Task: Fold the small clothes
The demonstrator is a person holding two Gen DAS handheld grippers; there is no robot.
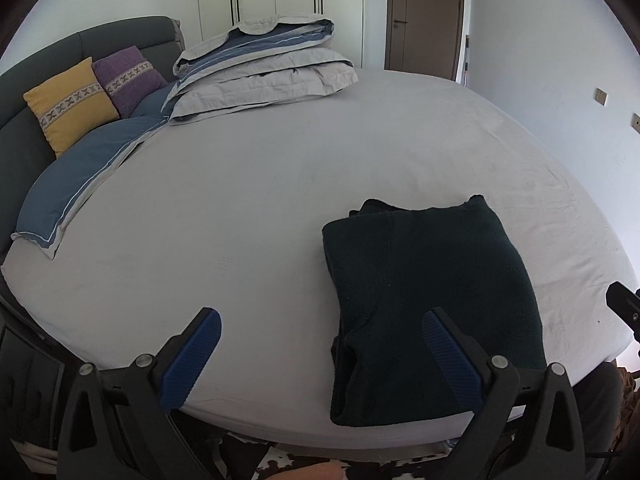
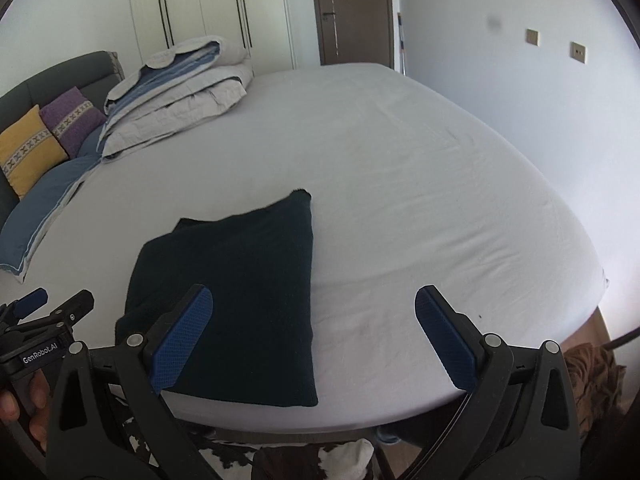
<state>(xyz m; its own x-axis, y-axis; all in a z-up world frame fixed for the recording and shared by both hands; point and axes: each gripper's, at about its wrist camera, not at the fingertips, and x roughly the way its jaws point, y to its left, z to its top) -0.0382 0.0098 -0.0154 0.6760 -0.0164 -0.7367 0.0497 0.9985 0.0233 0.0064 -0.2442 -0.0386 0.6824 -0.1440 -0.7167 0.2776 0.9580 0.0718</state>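
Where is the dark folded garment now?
The dark folded garment lies at the near edge of the bed, far from the cushions, low right in the left wrist view.

Grey bed bears folded garment, duvet, pillows.

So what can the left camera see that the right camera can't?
Only the left wrist view shows a dark cabinet beside the bed at the lower left.

Only the right wrist view shows a hand holding the left gripper, and a second wall plate well clear of the edge.

Both show the folded dark garment near the bed's front edge, the yellow pillow, purple pillow, folded duvet, door, and open blue-padded jaws holding nothing.
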